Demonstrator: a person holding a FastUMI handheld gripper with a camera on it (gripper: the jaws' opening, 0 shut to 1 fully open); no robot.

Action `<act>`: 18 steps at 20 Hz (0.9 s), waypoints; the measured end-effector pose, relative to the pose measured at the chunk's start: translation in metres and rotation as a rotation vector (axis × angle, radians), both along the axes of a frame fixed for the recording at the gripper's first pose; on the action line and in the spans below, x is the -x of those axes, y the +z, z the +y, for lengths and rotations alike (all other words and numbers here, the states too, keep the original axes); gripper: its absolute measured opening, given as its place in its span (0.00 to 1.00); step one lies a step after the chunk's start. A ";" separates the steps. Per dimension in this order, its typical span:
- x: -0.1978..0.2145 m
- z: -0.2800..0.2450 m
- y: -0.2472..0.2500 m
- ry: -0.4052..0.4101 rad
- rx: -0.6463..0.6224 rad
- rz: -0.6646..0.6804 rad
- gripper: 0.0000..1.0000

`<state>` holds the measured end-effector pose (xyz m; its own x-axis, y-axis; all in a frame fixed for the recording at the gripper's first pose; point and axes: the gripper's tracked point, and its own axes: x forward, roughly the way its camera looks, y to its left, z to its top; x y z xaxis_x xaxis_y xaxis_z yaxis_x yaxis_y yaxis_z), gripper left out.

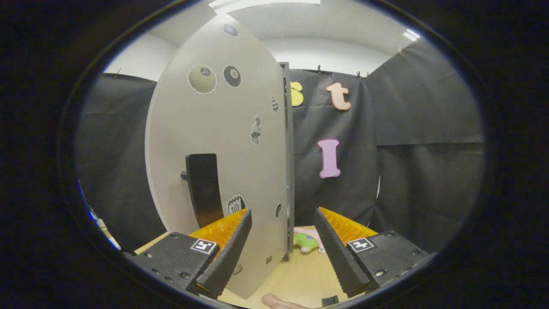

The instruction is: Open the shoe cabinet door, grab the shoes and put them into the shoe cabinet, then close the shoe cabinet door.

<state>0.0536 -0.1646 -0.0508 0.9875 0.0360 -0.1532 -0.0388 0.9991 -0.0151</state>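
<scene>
A booth hung with black cloth, with a pale wooden table [300, 274] as the working surface. The shoe cabinet door [214, 141], a light grey panel dotted with stickers and fitted with a dark handle [203, 189], stands swung out and is seen nearly edge-on, its free edge passing between the fingers of the hand-held gripper [283, 231]. The fingers are spread wide and grip nothing; the door's lower edge lies close to the left finger, though contact cannot be confirmed. Beyond the fingers, just past the door's edge, a small pink and green shoe [308, 240] lies on the table. Part of a person's finger [279, 302] shows below the gripper. Risks from here: reaching straight ahead for the shoe could knock the door and swing it shut or wider; the shoe, partly hidden by the door and the right finger, may be caught off-centre and slip or be pushed along the table.
</scene>
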 end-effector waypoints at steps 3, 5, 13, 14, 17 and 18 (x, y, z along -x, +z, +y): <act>-0.009 0.011 0.002 -0.008 0.023 -0.012 0.96; -0.024 0.018 -0.001 -0.027 0.029 -0.013 0.96; -0.073 0.088 -0.024 0.055 -0.047 0.049 0.96; -0.074 0.099 -0.029 0.060 -0.041 0.059 0.96; -0.080 0.108 -0.042 0.030 -0.040 0.072 0.97; -0.081 0.112 -0.046 0.031 -0.042 0.080 0.96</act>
<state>0.1347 -0.0525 -0.0967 0.9705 0.0740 -0.2297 -0.0687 0.9972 0.0310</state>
